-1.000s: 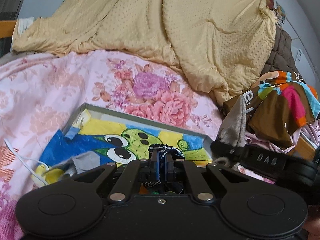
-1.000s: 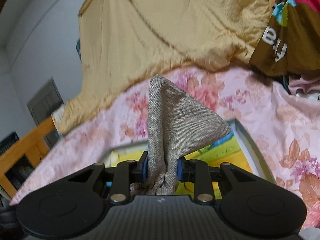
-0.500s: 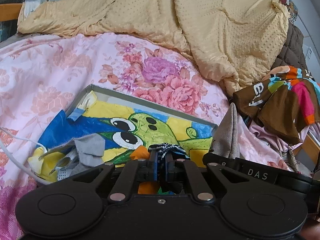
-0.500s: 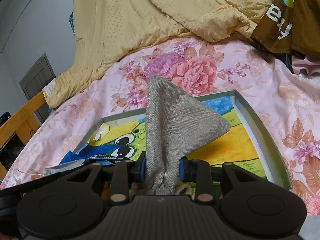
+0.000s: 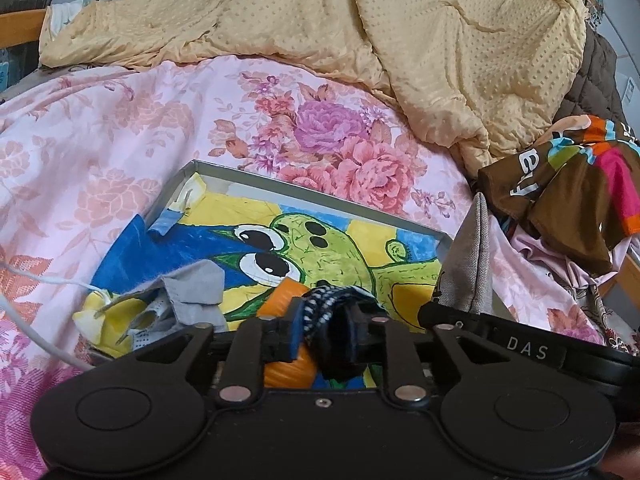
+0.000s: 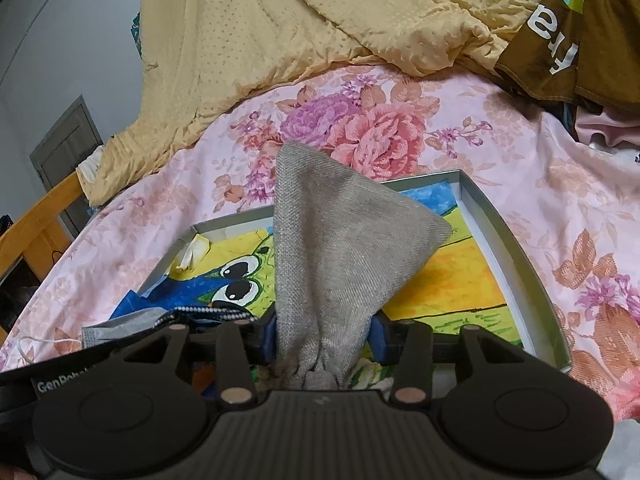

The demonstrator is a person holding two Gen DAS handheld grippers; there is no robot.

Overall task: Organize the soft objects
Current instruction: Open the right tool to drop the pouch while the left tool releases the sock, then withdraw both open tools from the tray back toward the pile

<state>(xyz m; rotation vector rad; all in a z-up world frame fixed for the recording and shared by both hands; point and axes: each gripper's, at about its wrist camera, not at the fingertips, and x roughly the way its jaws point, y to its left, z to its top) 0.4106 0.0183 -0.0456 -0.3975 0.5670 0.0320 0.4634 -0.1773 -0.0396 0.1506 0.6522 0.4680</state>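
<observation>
A grey shallow tray with a cartoon frog picture lies on the floral bed sheet; it also shows in the right wrist view. My left gripper is shut on a black-and-white patterned strap, low over the tray's near side, with an orange object just beneath it. My right gripper is shut on a grey-beige cloth pouch that stands up between the fingers above the tray; the pouch also shows in the left wrist view. A grey face mask lies in the tray's left corner.
A yellow dotted quilt is heaped across the back of the bed. A brown multicoloured garment and other clothes lie at the right. A white cord runs along the sheet at the left. A wooden bed frame stands at the left.
Both grippers have moved lower and closer over the tray, each keeping its hold. The mask and the orange object have come into view near the left gripper.
</observation>
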